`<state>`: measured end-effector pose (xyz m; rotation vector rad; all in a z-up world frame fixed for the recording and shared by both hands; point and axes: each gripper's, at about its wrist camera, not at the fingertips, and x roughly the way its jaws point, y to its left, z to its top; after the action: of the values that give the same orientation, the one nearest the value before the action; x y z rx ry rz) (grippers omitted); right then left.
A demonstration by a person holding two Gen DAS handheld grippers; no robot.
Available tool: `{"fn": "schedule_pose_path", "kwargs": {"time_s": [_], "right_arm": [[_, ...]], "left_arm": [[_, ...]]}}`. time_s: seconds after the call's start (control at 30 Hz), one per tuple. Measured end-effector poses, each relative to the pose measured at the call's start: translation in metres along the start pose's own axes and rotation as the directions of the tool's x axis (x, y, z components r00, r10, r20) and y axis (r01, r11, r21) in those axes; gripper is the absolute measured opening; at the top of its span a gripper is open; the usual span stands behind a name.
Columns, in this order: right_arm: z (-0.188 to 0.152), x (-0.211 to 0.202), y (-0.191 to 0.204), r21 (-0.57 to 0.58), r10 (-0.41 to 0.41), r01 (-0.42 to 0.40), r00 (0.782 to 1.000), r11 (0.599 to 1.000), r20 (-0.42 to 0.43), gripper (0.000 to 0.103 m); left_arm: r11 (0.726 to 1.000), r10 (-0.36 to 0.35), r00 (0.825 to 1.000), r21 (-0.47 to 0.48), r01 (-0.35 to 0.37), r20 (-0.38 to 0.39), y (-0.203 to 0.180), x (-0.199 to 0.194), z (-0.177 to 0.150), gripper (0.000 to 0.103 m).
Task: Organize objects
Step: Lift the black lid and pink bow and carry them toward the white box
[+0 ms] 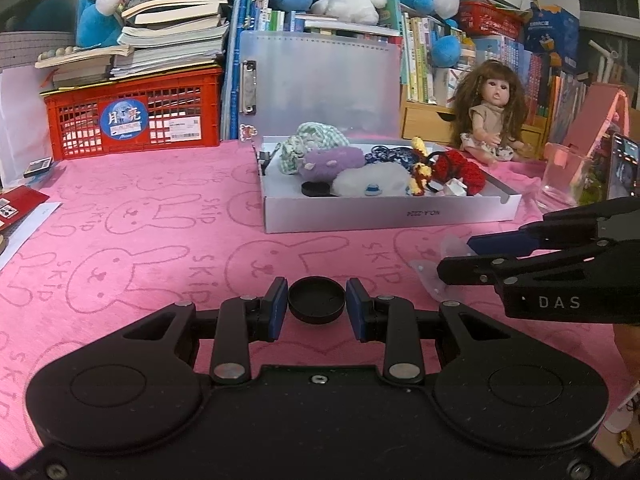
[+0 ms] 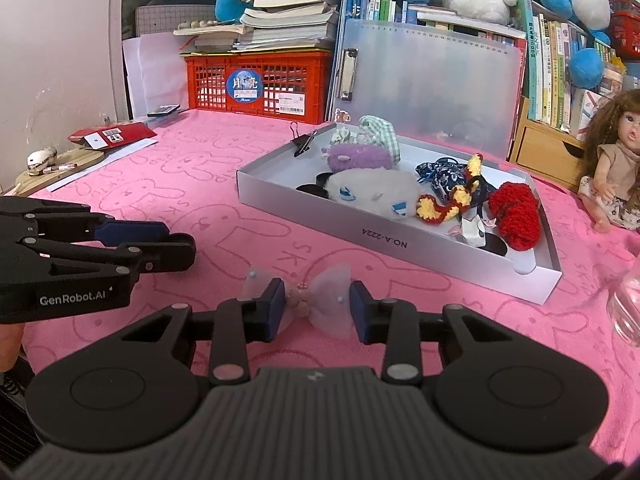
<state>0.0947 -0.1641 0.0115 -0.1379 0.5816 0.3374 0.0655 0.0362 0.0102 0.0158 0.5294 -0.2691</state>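
so the left tool [image 1: 317,305] is clamped on a little round black lid [image 1: 316,299], pads tight on both sides, held just over the pink bunny worktop [image 1: 160,240]. The right tool [image 2: 317,306] sits around a sheer pale bow clip [image 2: 301,300] lying on the cloth; its pads sit on either side of the bow, not squeezing it. The open grey box [image 2: 400,240] of plushies and yarn bits is straight ahead of both tools

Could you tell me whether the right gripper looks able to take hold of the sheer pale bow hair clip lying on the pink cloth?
Probably yes: the right gripper already straddles the sheer pale bow hair clip, with nothing lying between them; the left gripper sits off to the side.
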Motion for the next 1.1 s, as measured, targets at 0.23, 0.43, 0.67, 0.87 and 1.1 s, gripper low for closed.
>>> {"fn": "schedule_pose_path", "kwargs": {"time_s": [0.23, 0.43, 0.67, 0.87, 1.1], "right_arm": [[-0.002, -0.003, -0.002, 0.012, 0.001, -0.001, 1.0, 1.0, 0.0, 0.038], [-0.002, -0.01, -0.002, 0.026, -0.032, 0.031, 0.999, 0.999, 0.042, 0.042], [-0.003, -0.01, 0.003, 0.018, -0.034, 0.033, 0.998, 0.999, 0.051, 0.072], [-0.011, -0.001, 0.009, 0.014, -0.013, 0.013, 1.0, 1.0, 0.014, 0.09], [-0.013, 0.008, 0.011, 0.055, -0.032, 0.032, 1.0, 0.998, -0.001, 0.096]], "left_arm": [[1.0, -0.014, 1.0, 0.018, 0.014, 0.011, -0.008, -0.003, 0.0, 0.03], [1.0, -0.013, 1.0, 0.017, 0.013, 0.008, -0.009, -0.003, 0.0, 0.03], [1.0, -0.005, 1.0, 0.013, 0.005, 0.003, -0.007, -0.001, -0.002, 0.03], [1.0, 0.002, 1.0, 0.002, -0.002, -0.004, -0.003, 0.0, -0.004, 0.03], [1.0, 0.014, 1.0, -0.012, -0.014, -0.009, 0.001, 0.003, -0.007, 0.03]]}}
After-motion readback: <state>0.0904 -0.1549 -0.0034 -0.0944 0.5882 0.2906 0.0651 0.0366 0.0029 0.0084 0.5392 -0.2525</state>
